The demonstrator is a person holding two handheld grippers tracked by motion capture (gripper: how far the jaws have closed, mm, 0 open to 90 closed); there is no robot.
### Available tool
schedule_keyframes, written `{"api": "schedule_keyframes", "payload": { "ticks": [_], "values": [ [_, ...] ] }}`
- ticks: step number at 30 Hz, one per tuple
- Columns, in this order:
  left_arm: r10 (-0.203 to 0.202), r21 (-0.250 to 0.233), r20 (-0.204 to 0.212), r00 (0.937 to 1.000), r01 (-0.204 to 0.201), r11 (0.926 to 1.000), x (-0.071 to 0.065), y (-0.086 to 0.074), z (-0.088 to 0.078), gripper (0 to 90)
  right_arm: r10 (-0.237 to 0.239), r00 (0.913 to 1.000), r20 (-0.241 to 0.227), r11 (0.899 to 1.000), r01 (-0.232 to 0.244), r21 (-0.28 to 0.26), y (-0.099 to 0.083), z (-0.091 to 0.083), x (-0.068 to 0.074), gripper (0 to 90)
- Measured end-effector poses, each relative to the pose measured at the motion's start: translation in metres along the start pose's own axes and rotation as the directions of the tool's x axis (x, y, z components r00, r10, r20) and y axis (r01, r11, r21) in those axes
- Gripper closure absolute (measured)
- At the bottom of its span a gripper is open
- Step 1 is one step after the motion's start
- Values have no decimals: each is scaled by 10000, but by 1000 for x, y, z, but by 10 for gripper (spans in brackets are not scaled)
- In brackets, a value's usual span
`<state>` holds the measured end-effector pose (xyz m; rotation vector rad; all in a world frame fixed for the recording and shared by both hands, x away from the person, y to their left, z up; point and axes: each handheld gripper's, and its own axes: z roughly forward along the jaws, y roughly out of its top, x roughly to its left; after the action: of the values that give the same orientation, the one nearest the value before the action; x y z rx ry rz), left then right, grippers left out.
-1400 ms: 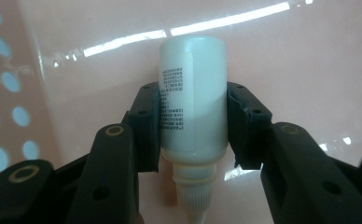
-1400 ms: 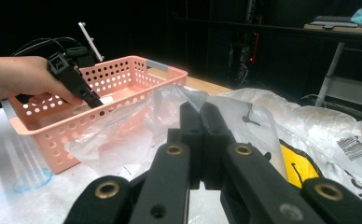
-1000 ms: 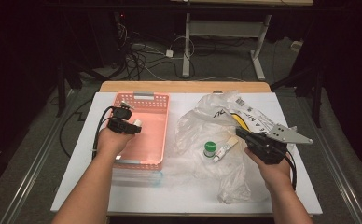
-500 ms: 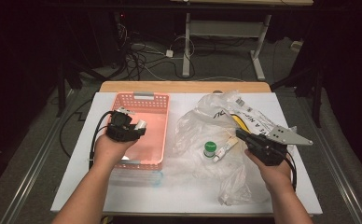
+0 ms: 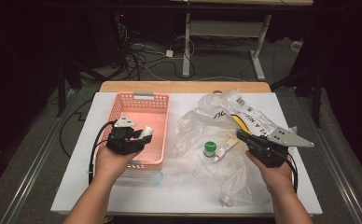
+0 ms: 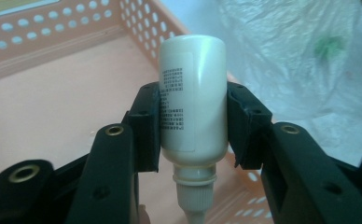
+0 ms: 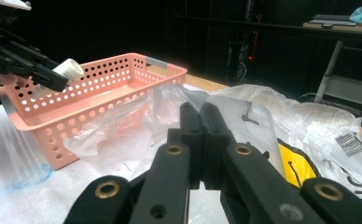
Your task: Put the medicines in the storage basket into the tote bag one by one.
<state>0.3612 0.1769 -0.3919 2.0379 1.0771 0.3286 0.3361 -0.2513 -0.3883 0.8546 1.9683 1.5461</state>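
Gripper [image 6: 193, 140] above white table [image 5: 137, 196], dim room.

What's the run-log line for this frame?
left tool: shut on white bottle, over pink basket | right tool: shut, empty, by plastic bag

basket [image 5: 142, 100] sitting left on surface [image 5: 179, 193] | bag [image 5: 244, 177] lying right of basket | capped jar [image 5: 210, 149] and tube [image 5: 225, 150] lying within bag | bottle [image 6: 193, 98] hanging over basket's right part, between left gripper [image 5: 144, 135] fingers [image 6: 146, 126]
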Motion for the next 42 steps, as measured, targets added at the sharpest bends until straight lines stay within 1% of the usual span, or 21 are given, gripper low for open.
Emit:
{"api": "schedule_keyframes", "payload": {
  "ticks": [2, 4, 5, 10, 13, 15, 18, 20, 23, 27, 29, 32, 42],
  "values": [
    [62, -153, 97, 9999, -60, 9999, -5, -1, -2, 584, 5, 10000, 18, 10000, -5, -12, 0, 0, 0, 900],
    [129, -328, 365, 9992, -117, 9994, -11, 0, -4, 583, -33, 10000, 30, 10000, 33, -42, 0, -1, 0, 900],
    [150, -442, 413, 9990, -132, 9989, -14, 1, -5, 583, -25, 10000, 45, 10000, 25, -51, 0, -1, 1, 900],
    [626, -827, 728, 9954, -565, 9950, -34, 5, -8, 584, -72, 10000, 43, 10000, 72, -16, 0, 0, 1, 900],
    [831, -938, 971, 9918, -740, 9928, -46, 7, -6, 584, -72, 10000, 37, 10000, 72, -34, 0, 0, 1, 900],
    [1022, -929, 1089, 9888, -922, 9914, -53, 7, -4, 584, -62, 10000, 33, 10000, 62, -43, 0, 0, 2, 900],
    [1129, -1013, 1331, 9847, -998, 9898, -63, 7, 0, 584, -51, 10000, 37, 10000, 51, -31, 0, 0, 2, 900],
    [1314, -966, 1443, 9808, -1182, 9883, -69, 6, 3, 583, -60, 10000, 27, 10000, 60, -43, 0, 0, 2, 900],
    [1462, -925, 1577, 9766, -1328, 9868, -78, 6, 8, 583, -57, 10000, 24, 10000, 57, -52, 0, 0, 2, 900],
    [1590, -920, 1797, 9708, -1444, 9852, -86, 5, 13, 583, -42, 10000, 19, 10000, 42, -41, 0, 0, 2, 900],
    [1530, -966, 2041, 9669, -1356, 9860, -90, 4, 15, 583, -48, 10000, 8, 10000, 48, -31, 0, 0, 2, 900],
    [1637, -922, 2107, 9638, -1471, 9848, -95, 4, 19, 583, -124, 9999, -9, 9999, 124, -36, 0, 0, 3, 900],
    [1898, -771, 2303, 9544, -1765, 9813, -110, 6, 34, 583, -105, 9999, -14, 9999, 104, -32, 1, 0, 4, 900]
  ]
}}
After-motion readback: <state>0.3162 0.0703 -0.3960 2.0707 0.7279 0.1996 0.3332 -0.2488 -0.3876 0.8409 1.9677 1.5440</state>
